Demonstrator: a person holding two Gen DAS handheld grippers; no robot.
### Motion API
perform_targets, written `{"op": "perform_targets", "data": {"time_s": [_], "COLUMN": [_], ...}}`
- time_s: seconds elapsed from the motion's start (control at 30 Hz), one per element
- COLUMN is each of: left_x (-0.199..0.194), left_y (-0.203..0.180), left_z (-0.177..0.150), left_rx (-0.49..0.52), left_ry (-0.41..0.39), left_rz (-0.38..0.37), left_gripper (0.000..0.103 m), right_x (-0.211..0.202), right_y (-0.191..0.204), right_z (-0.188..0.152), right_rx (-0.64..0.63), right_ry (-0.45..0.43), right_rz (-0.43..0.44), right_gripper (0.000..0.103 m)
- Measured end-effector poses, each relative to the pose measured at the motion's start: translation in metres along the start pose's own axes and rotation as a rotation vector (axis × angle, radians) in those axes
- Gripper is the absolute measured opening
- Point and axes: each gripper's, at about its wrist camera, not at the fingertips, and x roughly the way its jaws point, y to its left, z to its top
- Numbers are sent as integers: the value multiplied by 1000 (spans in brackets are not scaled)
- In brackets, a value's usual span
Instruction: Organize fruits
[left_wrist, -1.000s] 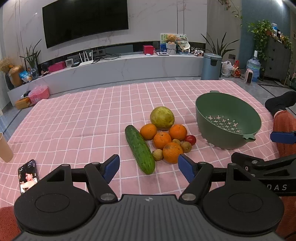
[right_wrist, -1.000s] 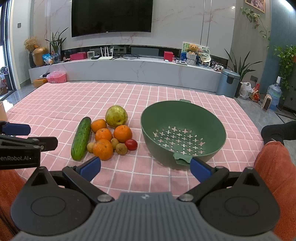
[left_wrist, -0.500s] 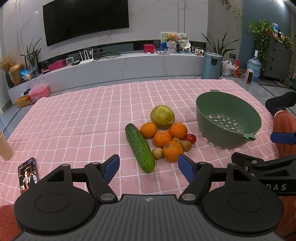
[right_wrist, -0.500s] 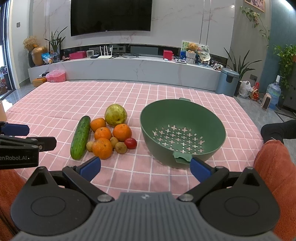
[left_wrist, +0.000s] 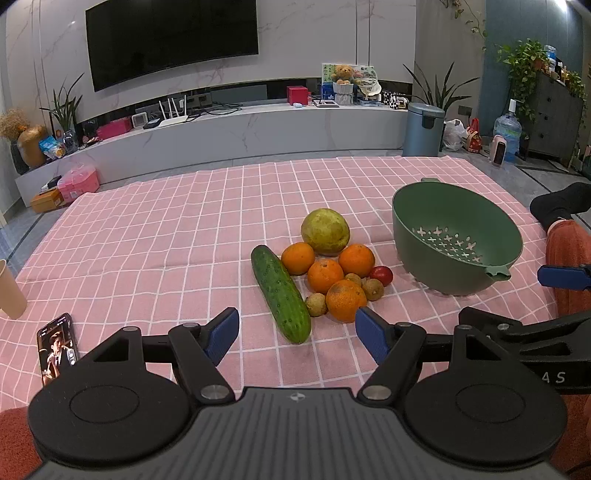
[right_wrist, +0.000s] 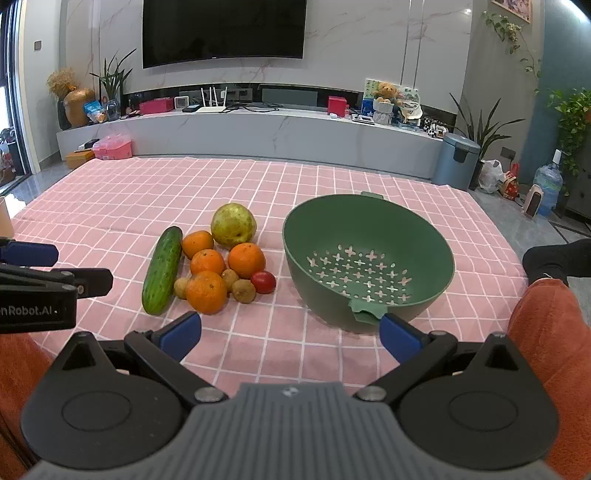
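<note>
Reading of print: "nRobot.AI" is seen in white on the black body of the left gripper (right_wrist: 29, 254) at the left edge of the right wrist view; "AS" is read on the right gripper (left_wrist: 561, 277) body in the left wrist view.
Left gripper: its blue-padded jaws are held wide apart over the pink checked cloth (left_wrist: 147, 240); nothing is held or touched.
Right gripper: its jaws are spread wide, empty; the green perforated plastic colander (right_wrist: 369, 229) is seen just beyond them.
Fruit pile: a long dark green cucumber (left_wrist: 280, 292) is laid along the left of the cluster; four round oranges (left_wrist: 325, 275) are bunched beside it, a large yellow-green pear-like fruit (left_wrist: 325, 231) is set behind them, a small red tomato (left_wrist: 381, 275) and small brown kiwi-like fruits (left_wrist: 373, 289) are tucked at the right.
Colander: placed to the right of the pile, near it, with nothing inside.
Elsewhere: a lit smartphone (left_wrist: 57, 347) is laid flat on the cloth at the left.
</note>
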Motion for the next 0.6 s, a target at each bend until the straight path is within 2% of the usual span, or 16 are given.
{"op": "perform_targets", "data": {"time_s": [0.43,0.6], "left_x": [1,9], "left_y": [1,14], "left_z": [0,10], "left_rx": [-5,-66], "left_ry": [3,35], "left_rz": [-7,-82], "left_gripper": [85,82], "right_x": [3,8], "right_y": [1,-5], "right_z": [0,3], "right_rx": [-4,22], "right_ry": [3,-18], "right_rz": [9,69], "right_gripper": [99,99]}}
